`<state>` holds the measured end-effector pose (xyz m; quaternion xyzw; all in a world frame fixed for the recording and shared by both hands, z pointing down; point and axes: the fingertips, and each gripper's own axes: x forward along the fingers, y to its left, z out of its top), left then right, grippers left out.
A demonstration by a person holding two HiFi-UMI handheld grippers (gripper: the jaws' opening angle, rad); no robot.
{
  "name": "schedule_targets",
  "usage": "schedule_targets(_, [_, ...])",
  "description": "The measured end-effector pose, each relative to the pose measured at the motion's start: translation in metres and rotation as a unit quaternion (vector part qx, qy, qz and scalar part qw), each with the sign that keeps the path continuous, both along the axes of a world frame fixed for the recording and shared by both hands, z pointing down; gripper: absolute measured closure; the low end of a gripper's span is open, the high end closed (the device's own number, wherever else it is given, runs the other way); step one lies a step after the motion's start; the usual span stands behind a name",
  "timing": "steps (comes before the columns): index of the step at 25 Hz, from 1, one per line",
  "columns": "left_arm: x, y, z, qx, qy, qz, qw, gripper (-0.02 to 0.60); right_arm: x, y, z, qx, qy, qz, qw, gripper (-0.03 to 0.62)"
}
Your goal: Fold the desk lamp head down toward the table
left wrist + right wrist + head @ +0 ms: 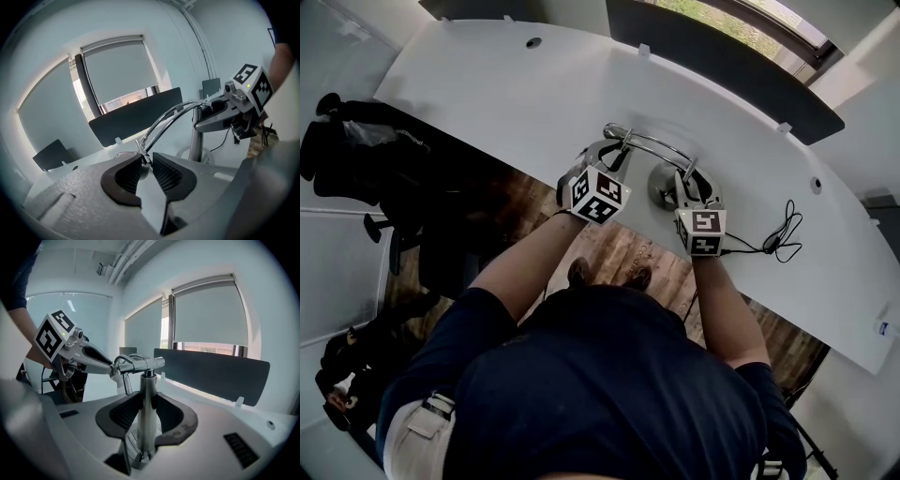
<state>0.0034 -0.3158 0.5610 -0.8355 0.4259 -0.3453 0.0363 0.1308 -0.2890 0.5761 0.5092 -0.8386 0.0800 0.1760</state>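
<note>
Head view shows the desk lamp (649, 142) at the worktop's (487, 84) near edge, with a black cable (775, 246) lying to its right. Its upright post (149, 380) is clenched in the right gripper (148, 404), and the left gripper (146, 161) pinches the end of the curved arm (164, 124).

In front of me the chrome desk lamp (659, 185) stands on the white table (487, 84), its post (148, 399) upright and its thin twin-rod arm (171, 117) arching out sideways.
</note>
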Motion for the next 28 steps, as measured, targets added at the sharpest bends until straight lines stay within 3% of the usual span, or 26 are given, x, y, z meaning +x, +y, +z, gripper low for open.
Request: schedule_targets(28, [0.034, 0.007, 0.067, -0.072, 0.041, -0.012, 0.9965, 0.491, 0.002, -0.002, 0.002, -0.005, -0.001, 0.009, 1.0, 0.473])
